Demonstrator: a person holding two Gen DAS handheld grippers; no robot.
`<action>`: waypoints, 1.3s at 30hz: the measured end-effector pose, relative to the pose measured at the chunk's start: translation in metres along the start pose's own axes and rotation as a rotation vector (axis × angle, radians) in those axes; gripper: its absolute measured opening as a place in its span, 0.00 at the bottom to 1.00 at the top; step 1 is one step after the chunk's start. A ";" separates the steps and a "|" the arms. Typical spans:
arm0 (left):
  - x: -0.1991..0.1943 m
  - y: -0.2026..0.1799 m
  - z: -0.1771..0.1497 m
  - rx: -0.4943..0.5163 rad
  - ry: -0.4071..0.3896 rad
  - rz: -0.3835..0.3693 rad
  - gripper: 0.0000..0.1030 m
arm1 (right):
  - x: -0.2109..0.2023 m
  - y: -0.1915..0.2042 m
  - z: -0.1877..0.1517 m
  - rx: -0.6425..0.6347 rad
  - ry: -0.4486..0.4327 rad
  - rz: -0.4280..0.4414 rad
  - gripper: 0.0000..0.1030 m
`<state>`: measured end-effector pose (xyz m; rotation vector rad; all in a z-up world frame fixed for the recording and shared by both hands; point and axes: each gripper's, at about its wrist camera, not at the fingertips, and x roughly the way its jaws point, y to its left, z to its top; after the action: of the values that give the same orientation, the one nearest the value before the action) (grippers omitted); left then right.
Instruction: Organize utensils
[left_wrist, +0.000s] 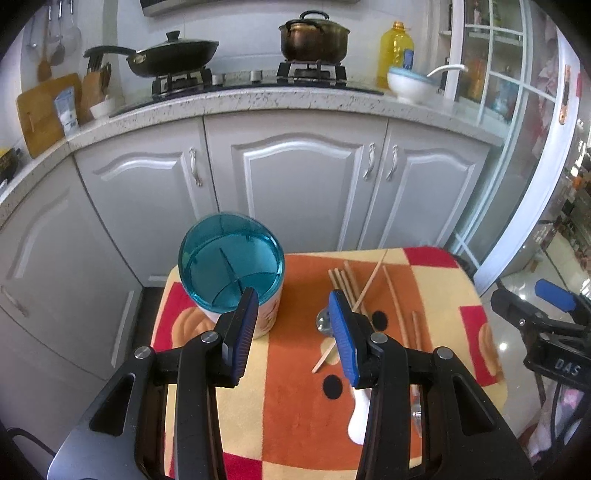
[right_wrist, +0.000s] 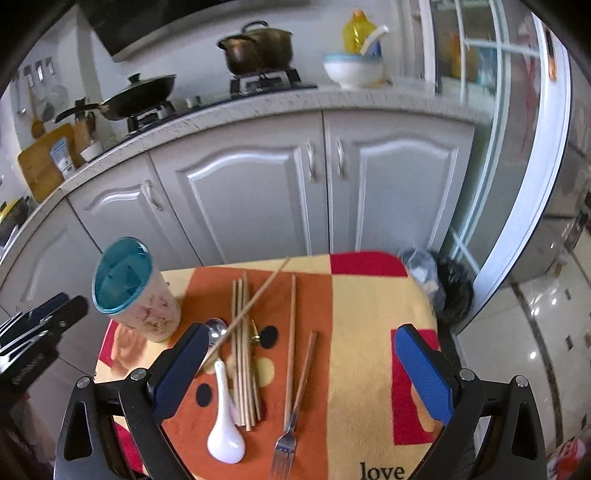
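While both tools hang over the patterned cloth (right_wrist: 369, 314), I'm reading the layout from biggest down: the teal-rimmed holder (left_wrist: 231, 269) stands upright at the far left corner, dividers showing and nothing in it yet, so it looks like the destination. Right of it lies the bundle of chopsticks (right_wrist: 242, 350), one stick crossing them diagonally, two more lying apart. Nearer me sit the white spoon (right_wrist: 223, 424) and the fork (right_wrist: 286, 443), handles pointing away. My left gripper (left_wrist: 293, 325) is released, nothing between its pads; my right gripper (right_wrist: 301, 373) gapes wide, also empty. A metal spoon bowl (right_wrist: 216, 328) is half hidden behind the left finger.
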<state>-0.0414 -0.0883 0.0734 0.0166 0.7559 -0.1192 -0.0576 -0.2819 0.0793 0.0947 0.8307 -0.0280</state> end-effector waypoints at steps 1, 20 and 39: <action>-0.003 -0.001 0.000 0.002 -0.006 0.000 0.38 | -0.007 0.005 0.002 -0.005 -0.015 0.000 0.98; -0.027 0.004 0.013 -0.004 -0.073 -0.002 0.38 | -0.055 0.037 0.019 -0.065 -0.111 0.000 0.98; -0.034 0.005 0.016 -0.014 -0.084 -0.031 0.38 | -0.056 0.039 0.019 -0.065 -0.107 -0.021 0.98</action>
<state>-0.0545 -0.0806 0.1084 -0.0134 0.6734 -0.1430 -0.0787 -0.2453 0.1364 0.0231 0.7247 -0.0255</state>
